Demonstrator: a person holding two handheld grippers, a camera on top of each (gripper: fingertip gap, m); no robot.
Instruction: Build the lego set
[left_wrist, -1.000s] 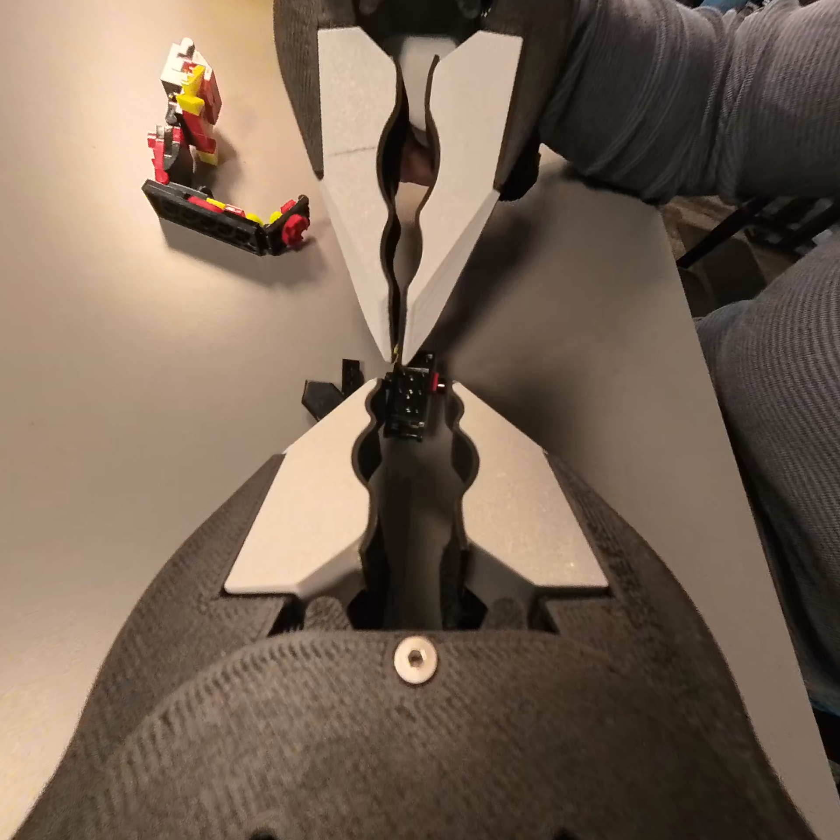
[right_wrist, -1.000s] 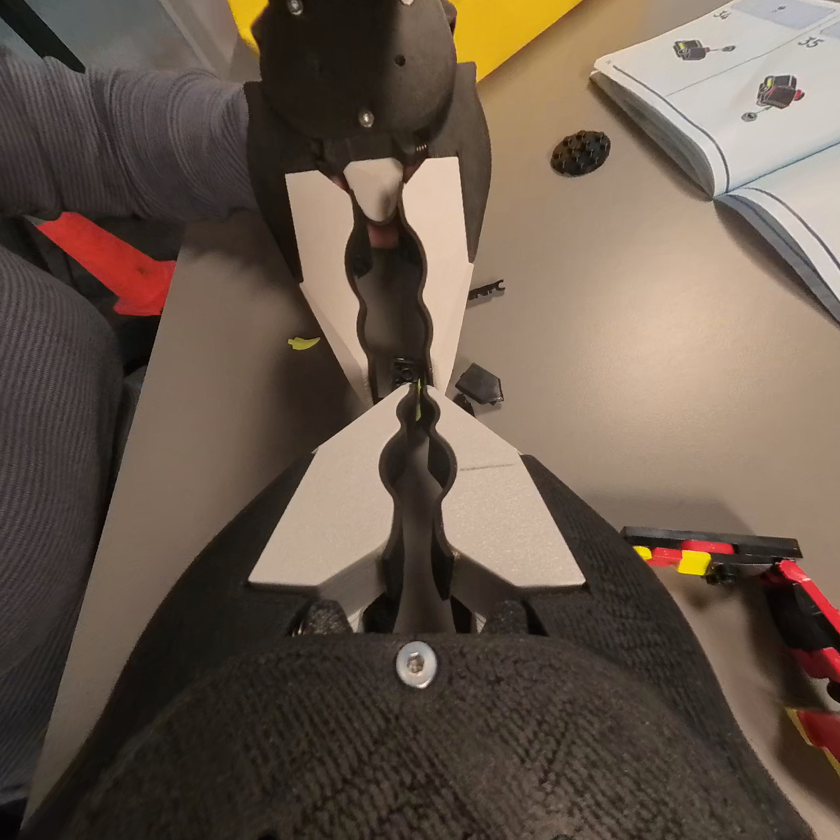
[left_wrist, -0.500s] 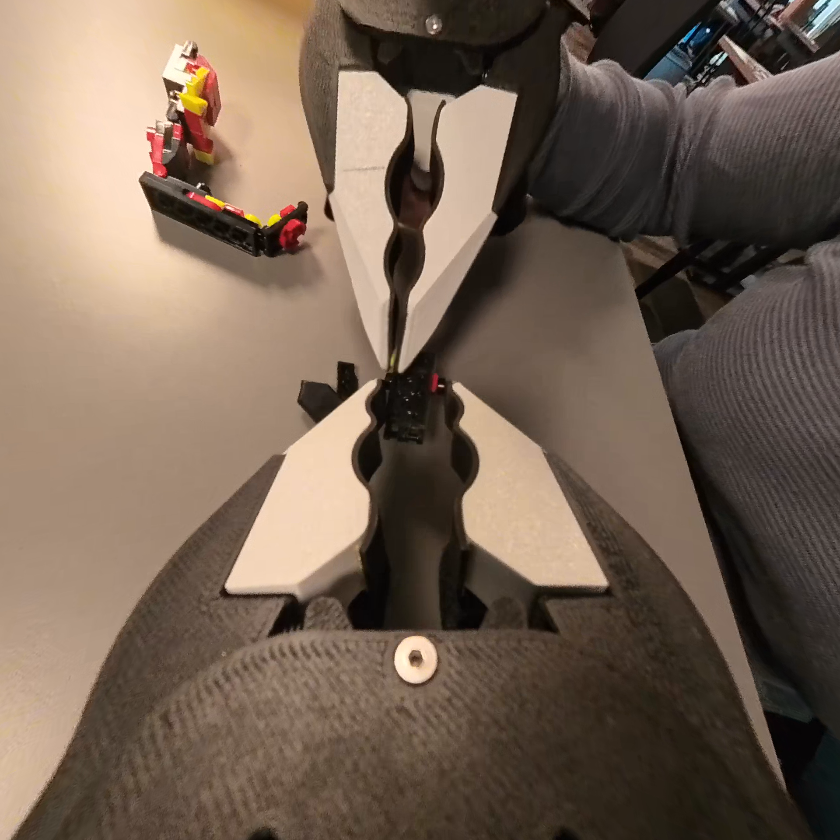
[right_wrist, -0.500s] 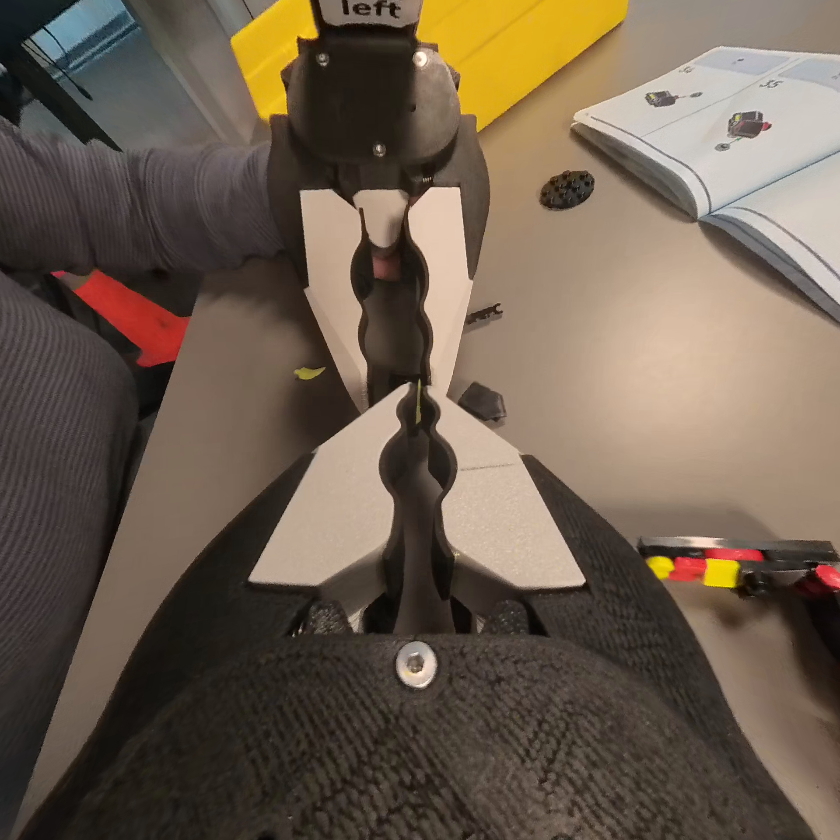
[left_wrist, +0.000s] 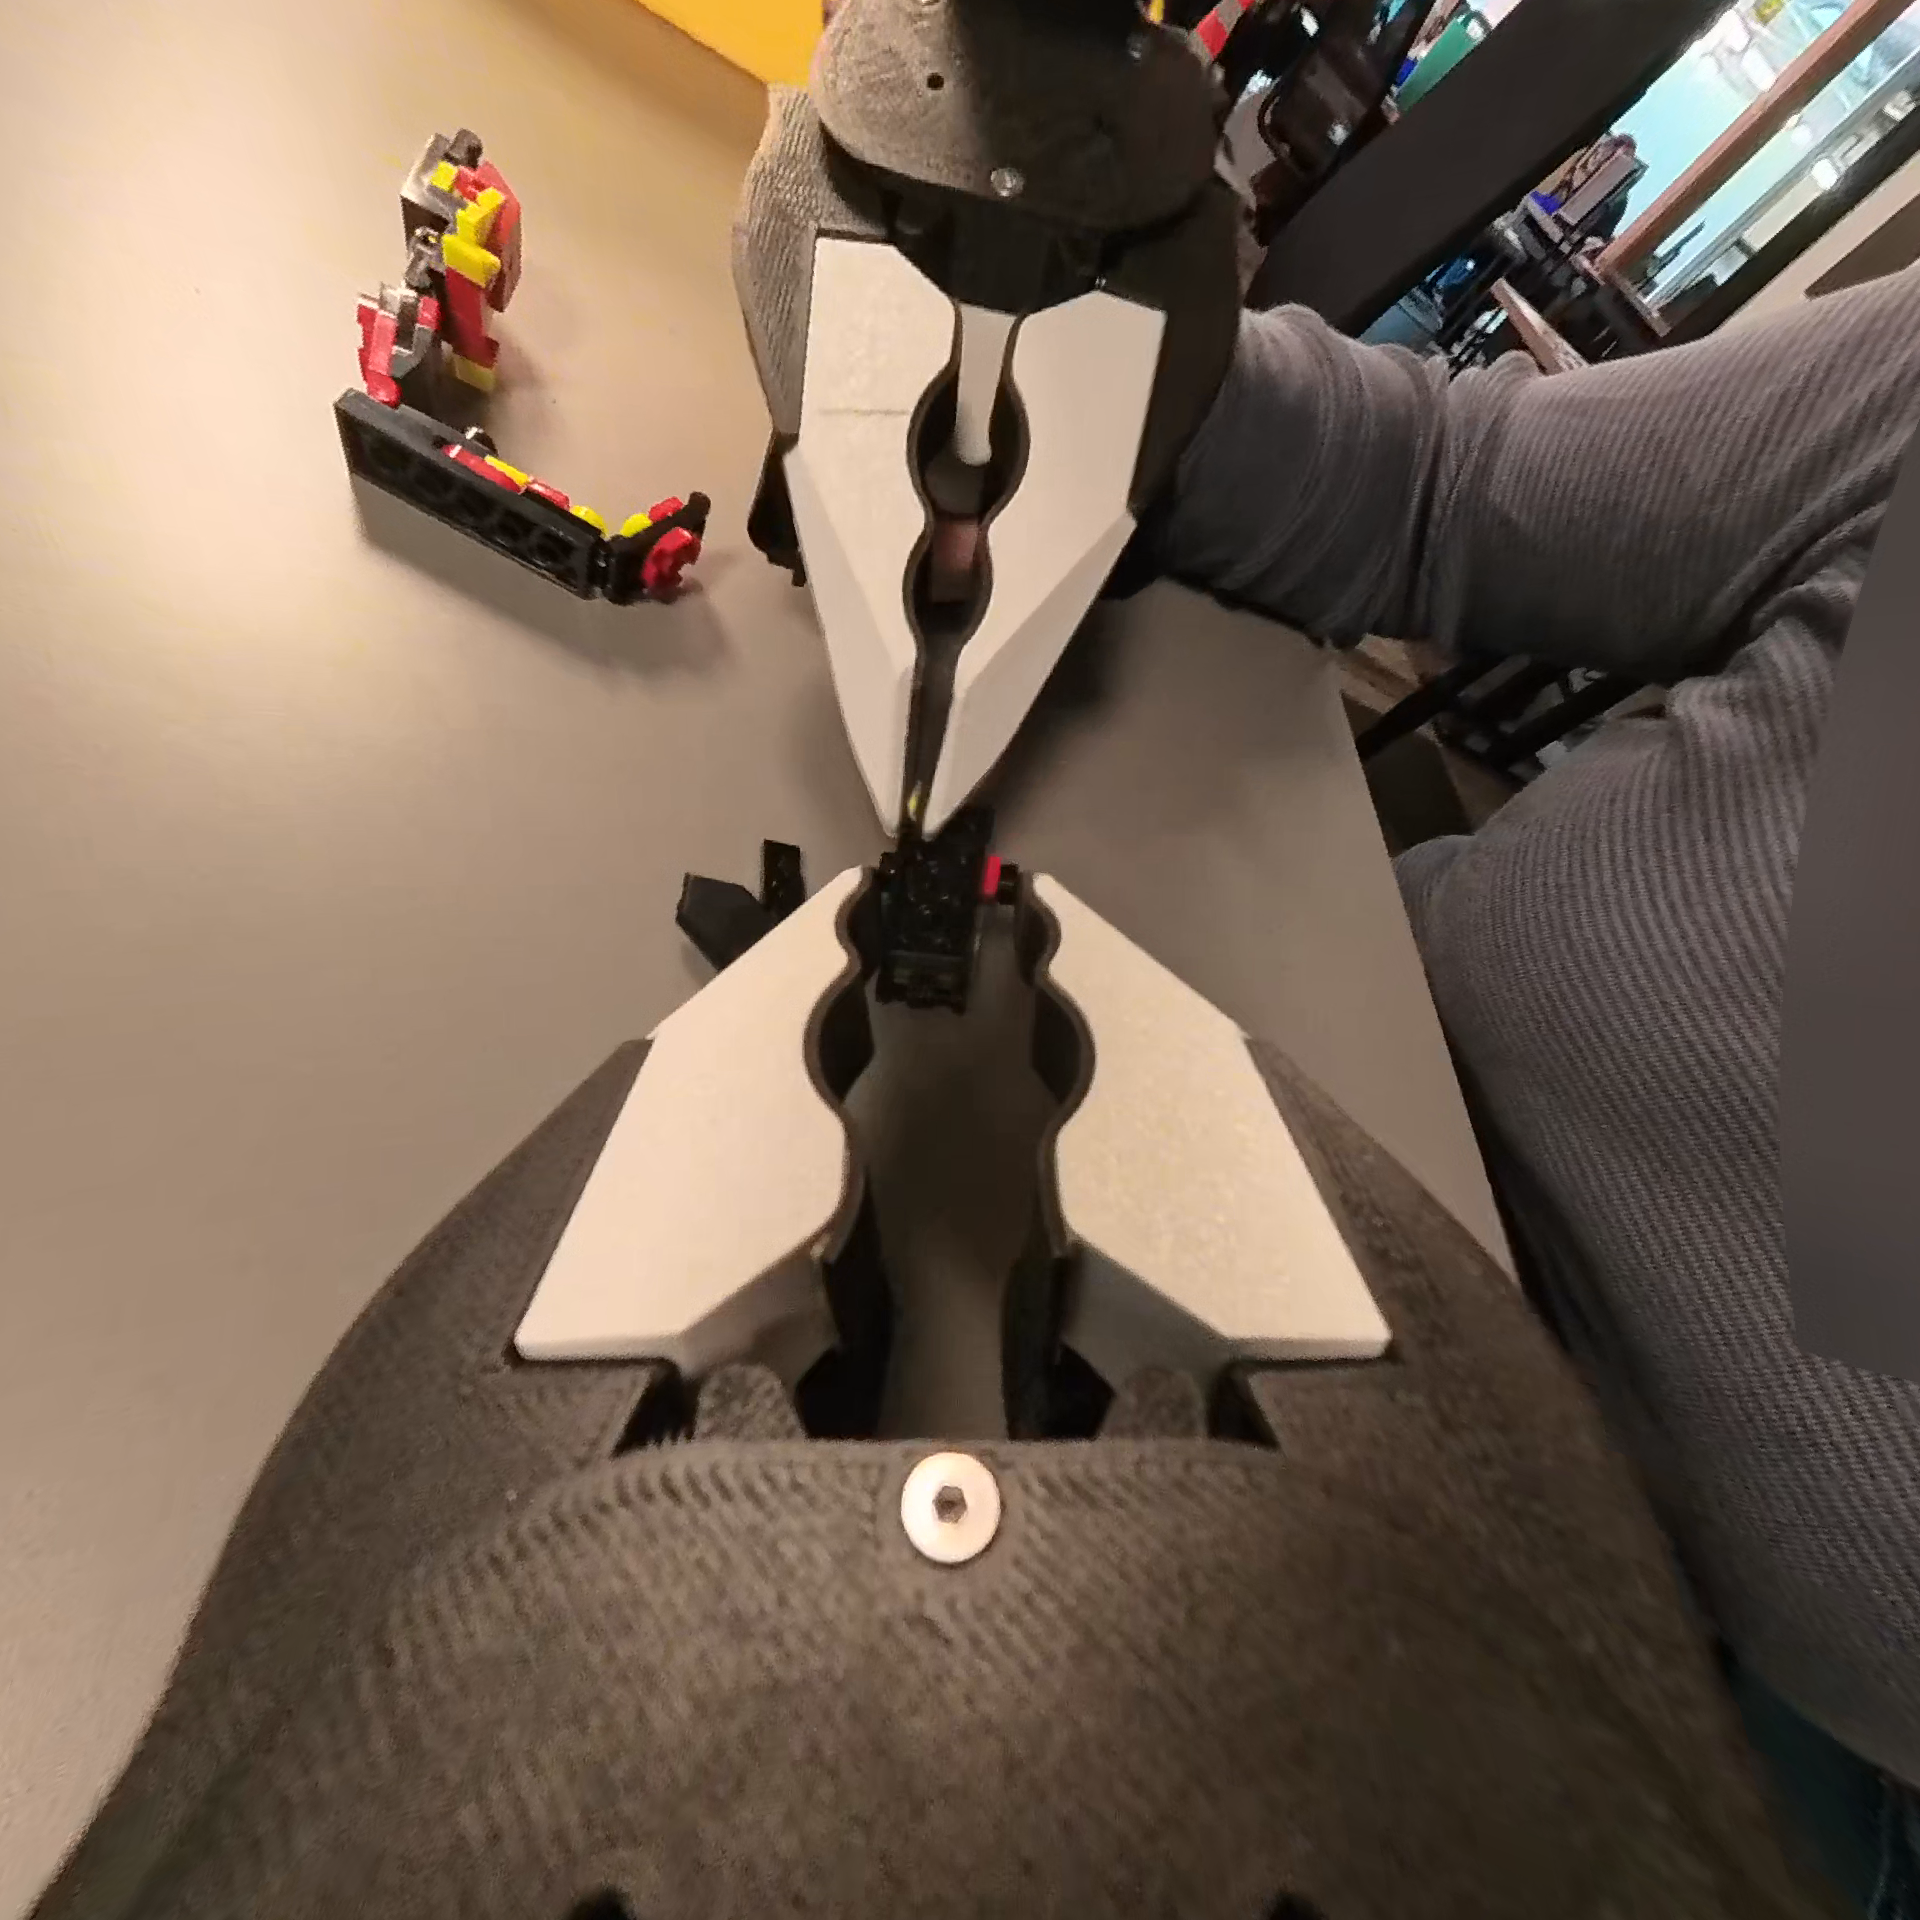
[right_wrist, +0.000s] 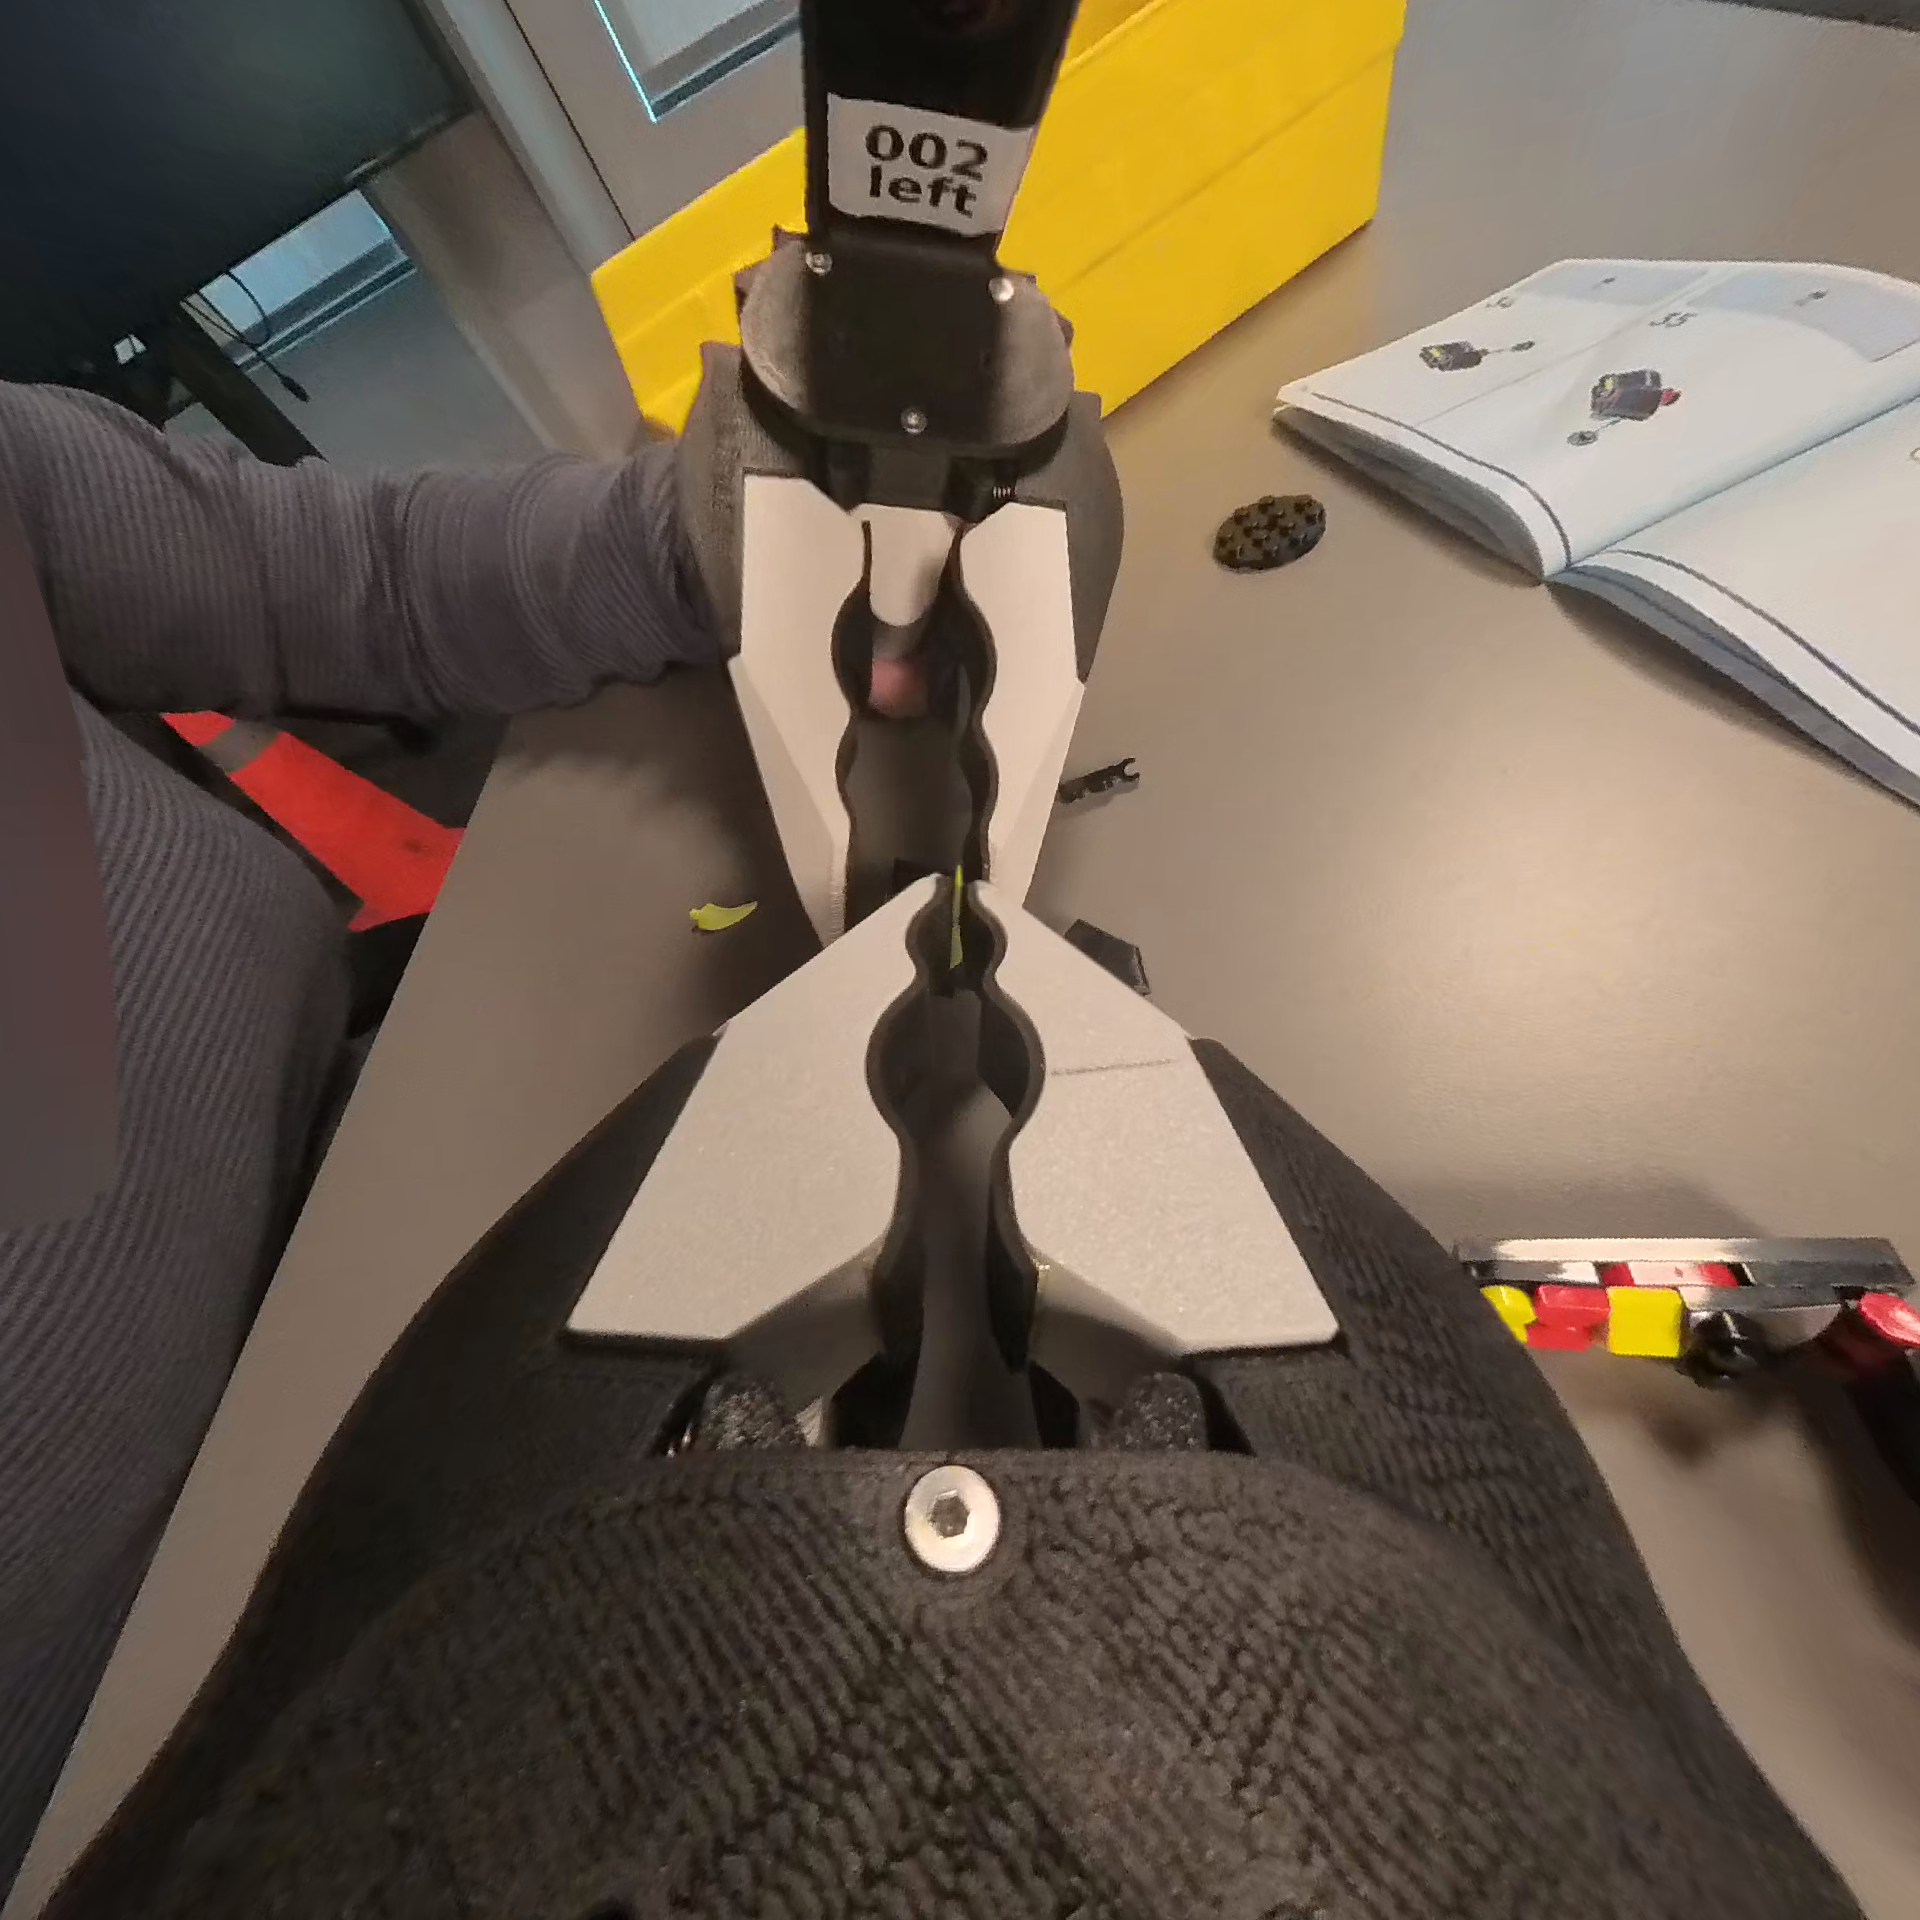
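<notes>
Grey table is filling the left wrist view. Its left gripper is pinching a small black block at its tips. The right gripper is coming from the opposite side, pressed on a thin yellow-green piece that is touching the block's top. A red and yellow model is lying well apart.

On the right wrist view, the right gripper is squeezing the yellow-green piece. The left gripper is carrying a white label. An open booklet and a yellow box are lying behind.
</notes>
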